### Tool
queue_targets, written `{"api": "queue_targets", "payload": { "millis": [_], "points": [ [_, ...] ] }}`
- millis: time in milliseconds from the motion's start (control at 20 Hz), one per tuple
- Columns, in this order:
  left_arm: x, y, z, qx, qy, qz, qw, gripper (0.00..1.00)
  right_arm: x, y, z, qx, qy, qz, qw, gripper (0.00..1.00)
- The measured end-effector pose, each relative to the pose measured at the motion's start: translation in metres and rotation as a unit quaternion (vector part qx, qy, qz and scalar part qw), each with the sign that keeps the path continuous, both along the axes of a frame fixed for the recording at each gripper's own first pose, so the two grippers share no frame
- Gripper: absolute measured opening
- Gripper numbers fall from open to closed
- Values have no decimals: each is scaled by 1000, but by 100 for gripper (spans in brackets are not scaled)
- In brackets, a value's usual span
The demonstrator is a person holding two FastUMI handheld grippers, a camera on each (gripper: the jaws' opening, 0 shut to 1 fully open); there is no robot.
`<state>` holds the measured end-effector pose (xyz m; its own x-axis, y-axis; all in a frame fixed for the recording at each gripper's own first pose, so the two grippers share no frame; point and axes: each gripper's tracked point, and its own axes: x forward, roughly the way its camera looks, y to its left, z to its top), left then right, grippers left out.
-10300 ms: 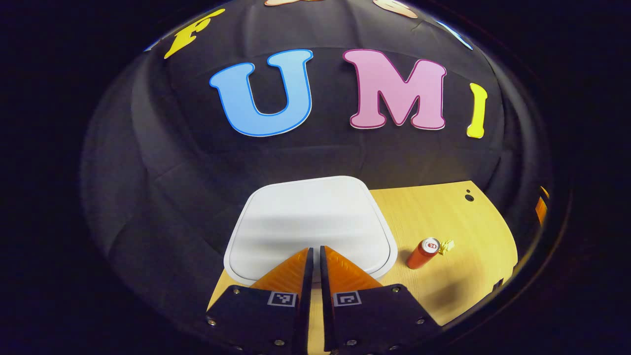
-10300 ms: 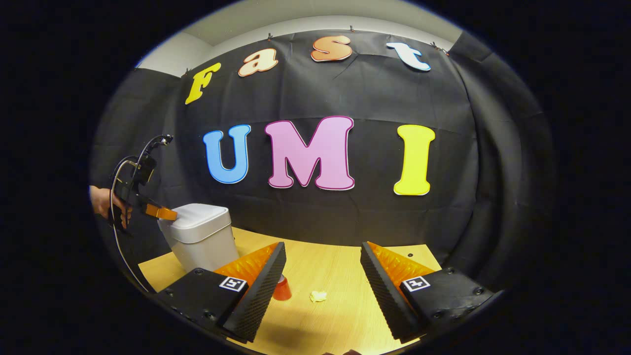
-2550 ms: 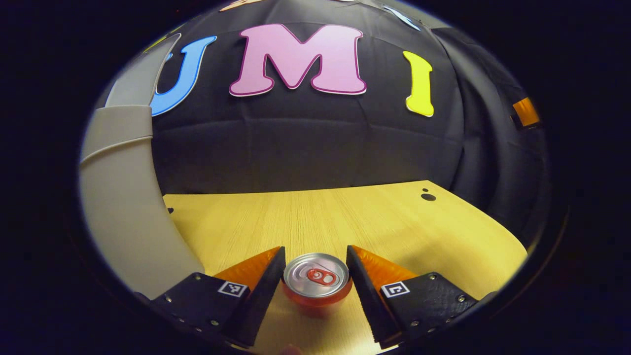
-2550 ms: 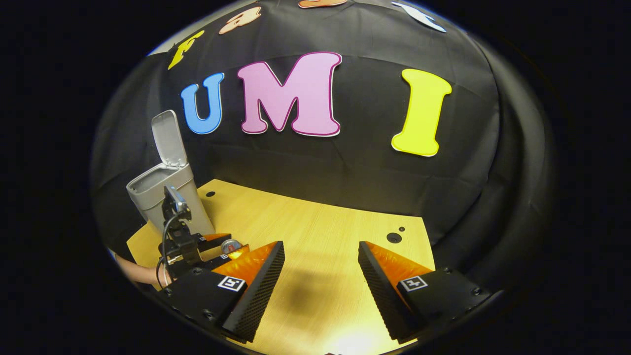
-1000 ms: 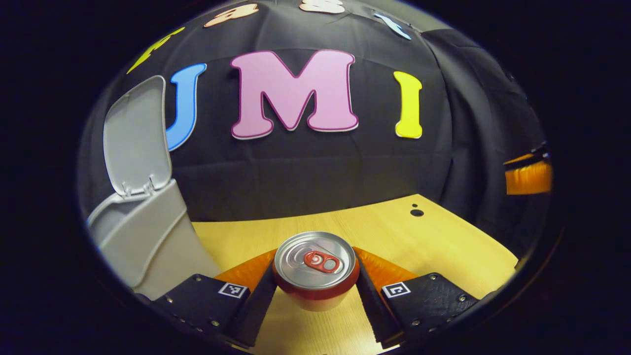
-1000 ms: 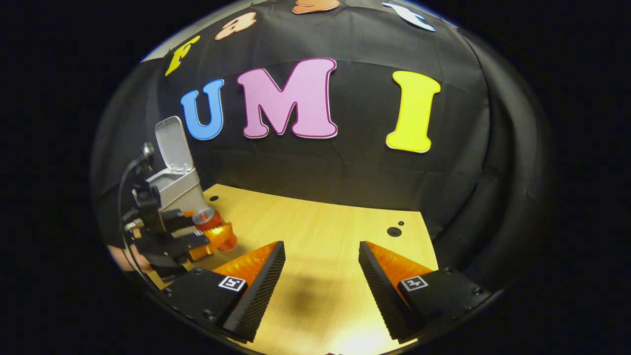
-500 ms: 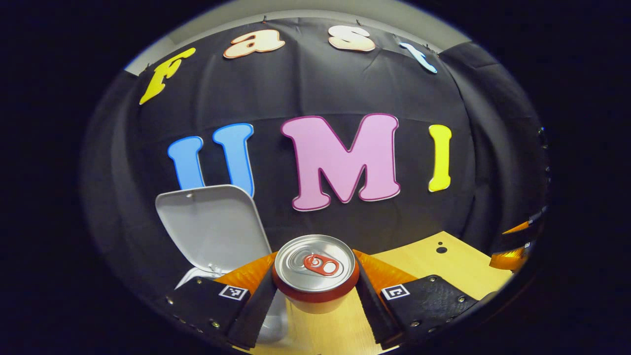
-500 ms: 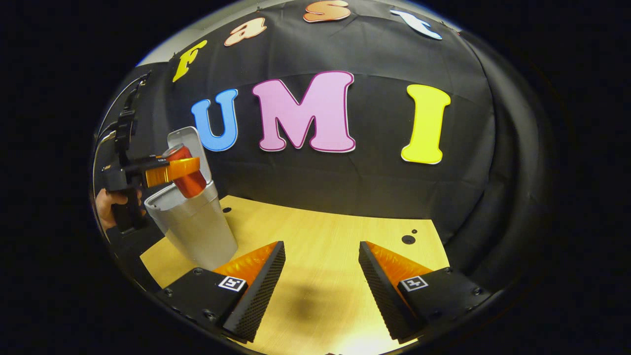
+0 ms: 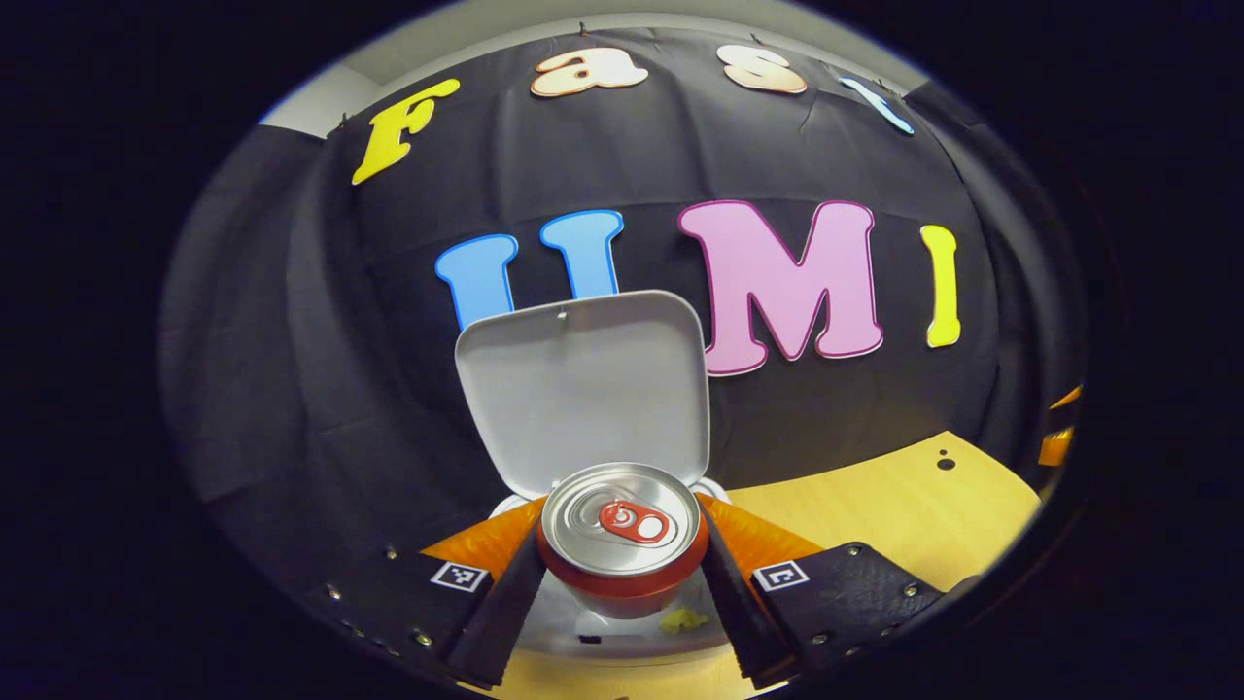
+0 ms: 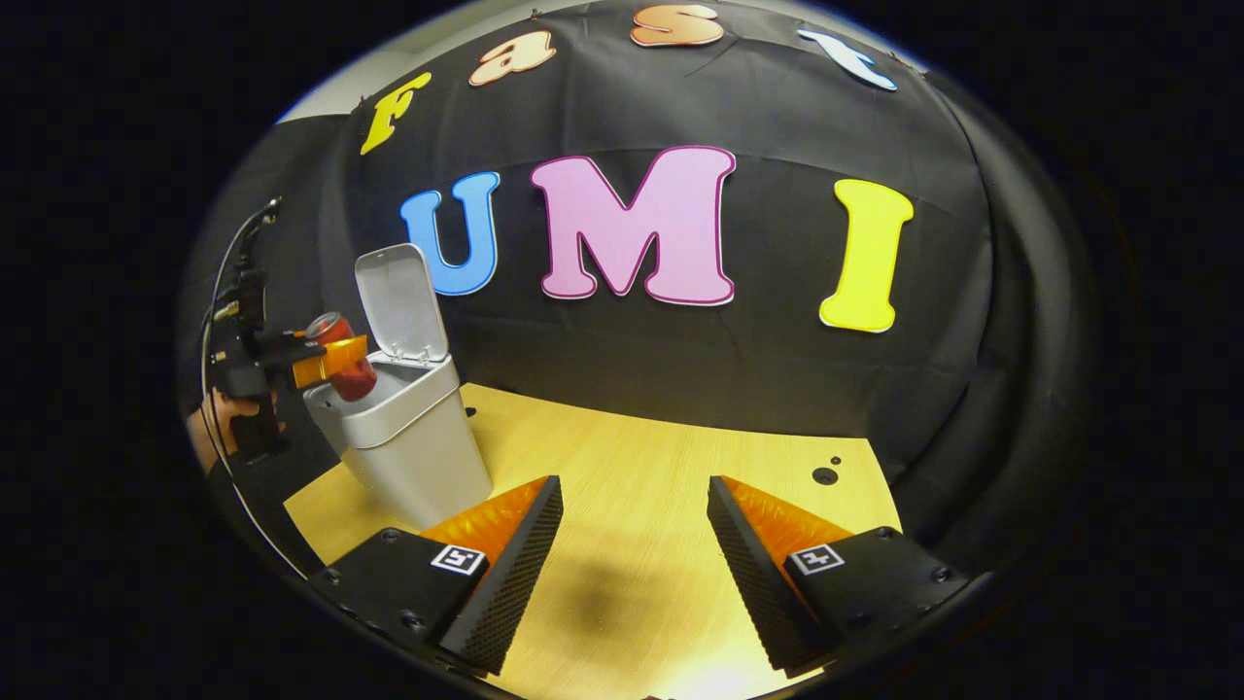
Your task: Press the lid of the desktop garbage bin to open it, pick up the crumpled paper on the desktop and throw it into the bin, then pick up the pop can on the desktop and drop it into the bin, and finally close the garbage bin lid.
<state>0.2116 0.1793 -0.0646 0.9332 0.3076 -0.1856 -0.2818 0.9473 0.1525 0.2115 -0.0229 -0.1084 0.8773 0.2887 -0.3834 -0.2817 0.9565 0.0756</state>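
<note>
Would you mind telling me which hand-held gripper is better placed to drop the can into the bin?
Left: the left hand-held gripper grips the pop can over the open bin; the right hand-held gripper hangs open over the table.

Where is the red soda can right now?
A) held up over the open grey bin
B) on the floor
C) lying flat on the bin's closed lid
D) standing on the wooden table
A: the left gripper has its jaws pressed on both sides of the red pop can, right above the open grey plastic bin, whose lid stands up behind it.
</note>
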Motion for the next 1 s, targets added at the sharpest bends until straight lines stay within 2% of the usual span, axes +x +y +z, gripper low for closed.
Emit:
{"api": "queue_targets", "payload": {
  "millis": [150, 200, 350, 500, 600, 650, 800, 1000],
  "points": [
    [0, 3, -46, -10, 37, -12, 999, 84, 0, -5, 1, -7, 0, -8, 1000, 97],
    [5, 1, -38, -31, -21, -15, 999, 84, -1, -7, 2, -7, -1, -11, 1000, 97],
    [12, -5, -47, -88, -9, -14, 996, 84, -1, -10, 3, -8, 0, -19, 1000, 97],
    [12, -1, -49, -85, -7, -12, 996, 85, -1, -9, 3, -11, 0, -18, 1000, 97],
    [6, 18, -48, -65, -1, 34, 997, 86, -1, -7, 4, -15, -3, -17, 1000, 97],
    [4, 26, -47, -55, 0, 44, 998, 86, -2, -8, 4, -16, -3, -18, 1000, 97],
    [1, 23, -49, -82, 6, 33, 996, 86, -2, -8, 3, -18, -2, -18, 1000, 97],
    [-1, 22, -35, -83, -7, 29, 996, 86, -1, -5, 4, -10, -2, -18, 1000, 97]
  ]
}}
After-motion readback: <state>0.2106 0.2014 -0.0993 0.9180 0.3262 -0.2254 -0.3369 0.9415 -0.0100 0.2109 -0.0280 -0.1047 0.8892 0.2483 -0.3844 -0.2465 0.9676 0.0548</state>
